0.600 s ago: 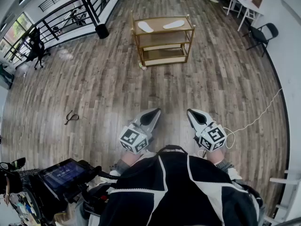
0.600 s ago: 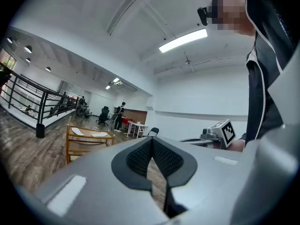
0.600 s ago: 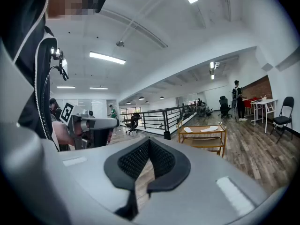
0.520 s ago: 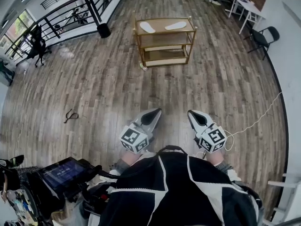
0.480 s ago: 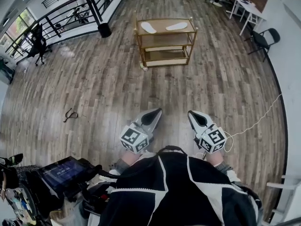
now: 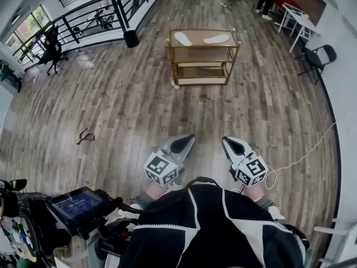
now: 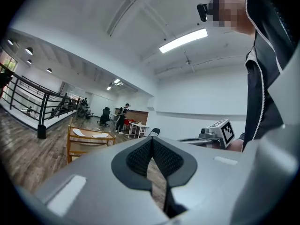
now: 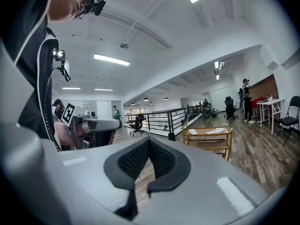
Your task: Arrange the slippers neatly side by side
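Two white slippers lie apart on the top shelf of a wooden rack, far ahead across the floor: the left slipper angled, the right slipper lying crosswise. Both slippers show in the left gripper view and the pair in the right gripper view. My left gripper and right gripper are held close to my body, level, both shut and empty, well short of the rack.
A black railing and a black bin stand at the far left. A white cable trails on the floor to the right. White tables and a black chair stand at the far right. A small dark object lies on the floor at left.
The head view has shifted: the rack now sits slightly higher and to the right in frame. Both grippers stay shut and close to my body.
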A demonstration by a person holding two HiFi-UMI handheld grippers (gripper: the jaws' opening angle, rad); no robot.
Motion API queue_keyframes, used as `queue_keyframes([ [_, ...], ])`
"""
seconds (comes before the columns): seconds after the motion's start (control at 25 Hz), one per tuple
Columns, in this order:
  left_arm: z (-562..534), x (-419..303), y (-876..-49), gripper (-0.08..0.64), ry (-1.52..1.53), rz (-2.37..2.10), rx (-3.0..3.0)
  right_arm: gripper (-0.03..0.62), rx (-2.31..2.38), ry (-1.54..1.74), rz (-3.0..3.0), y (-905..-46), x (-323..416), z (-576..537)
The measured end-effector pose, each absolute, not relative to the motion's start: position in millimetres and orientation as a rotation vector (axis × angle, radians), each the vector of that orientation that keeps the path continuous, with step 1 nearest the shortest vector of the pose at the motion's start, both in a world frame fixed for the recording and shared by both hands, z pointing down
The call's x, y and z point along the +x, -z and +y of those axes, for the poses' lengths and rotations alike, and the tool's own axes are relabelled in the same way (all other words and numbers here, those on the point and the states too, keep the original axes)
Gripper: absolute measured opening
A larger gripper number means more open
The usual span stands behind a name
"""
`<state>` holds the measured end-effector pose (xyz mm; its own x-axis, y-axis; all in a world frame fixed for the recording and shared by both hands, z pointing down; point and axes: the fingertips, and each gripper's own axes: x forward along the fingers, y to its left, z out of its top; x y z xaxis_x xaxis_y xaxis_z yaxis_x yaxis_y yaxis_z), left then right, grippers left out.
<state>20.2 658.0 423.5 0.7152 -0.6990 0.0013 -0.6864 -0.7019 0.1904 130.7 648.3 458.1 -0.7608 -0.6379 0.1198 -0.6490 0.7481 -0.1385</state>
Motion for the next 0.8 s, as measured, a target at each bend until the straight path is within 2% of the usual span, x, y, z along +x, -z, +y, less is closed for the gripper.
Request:
queue_keyframes([
  [0.8, 667, 33, -429, 0.020, 0.037, -1.098, 2.743, 0.005, 0.979, -0.304, -2.918, -468, 127, 661],
])
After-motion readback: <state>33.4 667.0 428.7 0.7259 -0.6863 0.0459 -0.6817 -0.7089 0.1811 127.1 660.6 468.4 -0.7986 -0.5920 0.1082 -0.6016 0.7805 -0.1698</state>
